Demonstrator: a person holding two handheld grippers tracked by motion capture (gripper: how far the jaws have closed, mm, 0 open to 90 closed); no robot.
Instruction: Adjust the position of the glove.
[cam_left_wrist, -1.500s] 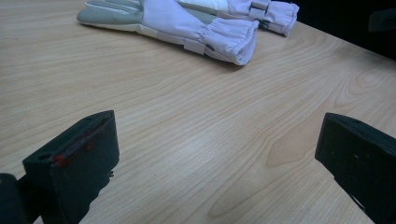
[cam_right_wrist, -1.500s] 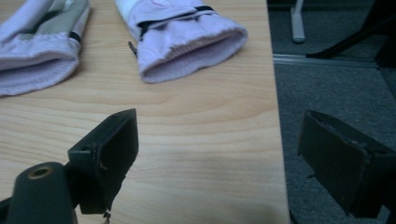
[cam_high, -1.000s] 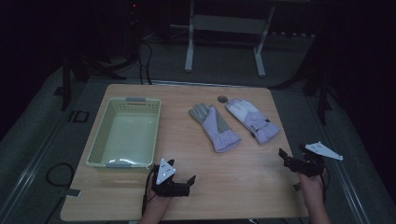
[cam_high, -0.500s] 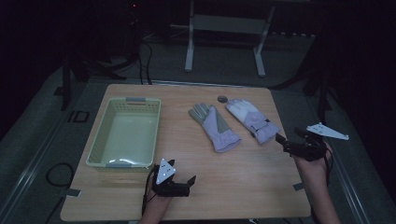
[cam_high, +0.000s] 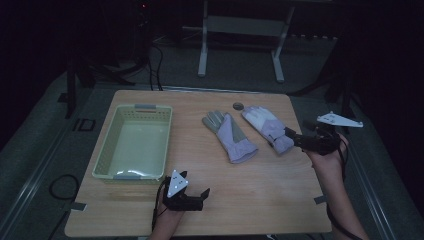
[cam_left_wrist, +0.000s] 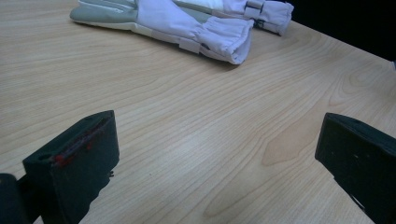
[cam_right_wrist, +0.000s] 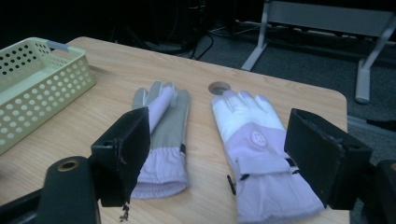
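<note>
The right tool (cam_high: 292, 136), jaws wide with nothing between them and just closing a little, faces the cuff of the right-hand glove (cam_high: 265, 127), which runs lengthwise away from it; the left tool (cam_high: 202, 196) sits open, farther off

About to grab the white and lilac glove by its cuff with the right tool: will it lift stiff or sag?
The white and lilac glove lies flat and looks padded, so it probably droops from the cuff, fingers hanging. It is fabric, likely light and not slippery. The right tool stands open above the cuff, its jaws just closing a little with nothing gripped.
</note>
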